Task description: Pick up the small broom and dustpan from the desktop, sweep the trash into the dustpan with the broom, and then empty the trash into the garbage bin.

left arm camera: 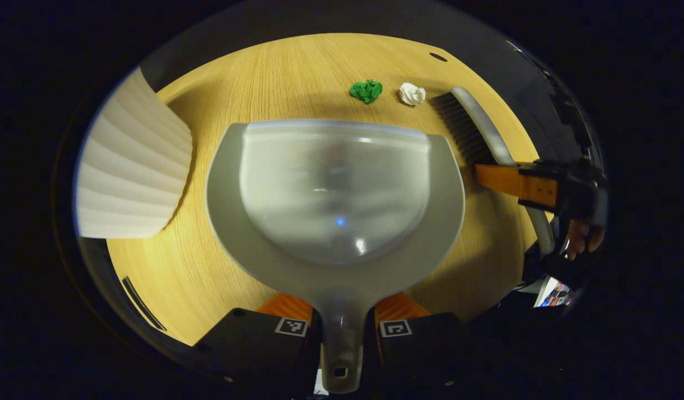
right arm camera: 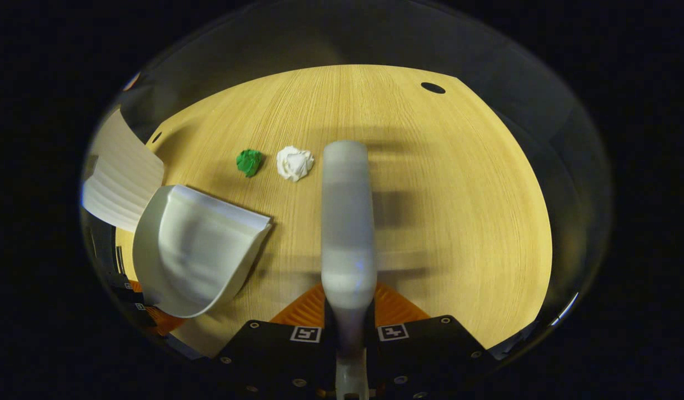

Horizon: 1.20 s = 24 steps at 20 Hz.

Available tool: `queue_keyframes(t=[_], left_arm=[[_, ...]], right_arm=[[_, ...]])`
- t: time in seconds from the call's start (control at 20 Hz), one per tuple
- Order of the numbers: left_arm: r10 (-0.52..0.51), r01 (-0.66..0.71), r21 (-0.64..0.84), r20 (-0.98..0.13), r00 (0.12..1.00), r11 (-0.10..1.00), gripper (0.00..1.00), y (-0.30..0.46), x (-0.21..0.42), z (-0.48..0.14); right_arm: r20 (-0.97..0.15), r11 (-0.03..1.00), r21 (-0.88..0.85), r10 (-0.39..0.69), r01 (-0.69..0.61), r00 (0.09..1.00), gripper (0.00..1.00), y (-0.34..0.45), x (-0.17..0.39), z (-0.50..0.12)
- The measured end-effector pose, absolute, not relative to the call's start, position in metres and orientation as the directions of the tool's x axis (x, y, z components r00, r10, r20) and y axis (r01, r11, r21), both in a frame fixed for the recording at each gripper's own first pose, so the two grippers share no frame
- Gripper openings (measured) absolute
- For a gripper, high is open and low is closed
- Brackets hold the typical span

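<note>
My left claw (left arm camera: 342, 328) grips the dustpan (left arm camera: 336, 189) handle; my right claw (right arm camera: 350, 328) clamps the broom (right arm camera: 346, 222). Green scrap (right arm camera: 249, 161) and white wad (right arm camera: 295, 163) lie mid-table (right arm camera: 458, 222), between broom and pan. I judge the pan lip must sit flat, then bristles drag both in.

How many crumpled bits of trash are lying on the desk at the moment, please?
2. A green wad lies past the dustpan's front edge, and a white wad sits just beside it, next to the broom's bristles. More could be hidden under the dustpan.
</note>
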<state>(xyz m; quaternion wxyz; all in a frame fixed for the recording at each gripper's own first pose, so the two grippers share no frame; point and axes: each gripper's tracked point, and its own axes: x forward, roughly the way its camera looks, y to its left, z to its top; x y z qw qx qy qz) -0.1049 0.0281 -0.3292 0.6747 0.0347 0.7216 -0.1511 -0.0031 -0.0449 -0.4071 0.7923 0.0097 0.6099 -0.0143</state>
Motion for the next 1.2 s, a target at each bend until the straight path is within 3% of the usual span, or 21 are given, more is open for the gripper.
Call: queue_keyframes(t=[0.25,0.45,0.9,1.1,1.2], left_arm=[[-0.207,0.445,-0.251,-0.967,-0.147,0.860,0.32,0.040,-0.087,-0.325],[-0.167,0.515,-0.245,-0.967,-0.194,0.821,0.32,0.046,-0.066,-0.323],[-0.210,0.617,-0.316,-0.948,-0.239,0.721,0.33,0.019,-0.059,-0.338],[-0.223,0.620,-0.329,-0.943,-0.245,0.712,0.33,0.017,-0.058,-0.338],[-0.237,0.595,-0.334,-0.942,-0.238,0.732,0.32,0.016,-0.058,-0.338]], right_arm=[[-0.969,0.994,-0.027,0.000,-0.108,0.246,0.22,-0.064,0.043,-0.404],[-0.973,0.956,-0.080,-0.014,-0.283,0.231,0.22,-0.070,0.080,-0.409],[-0.972,0.810,0.183,0.236,-0.557,0.024,0.22,0.006,0.077,-0.422],[-0.932,0.731,0.341,0.346,-0.591,-0.109,0.22,0.031,0.062,-0.405],[-0.925,0.708,0.357,0.357,-0.609,-0.127,0.22,0.032,0.070,-0.405]])
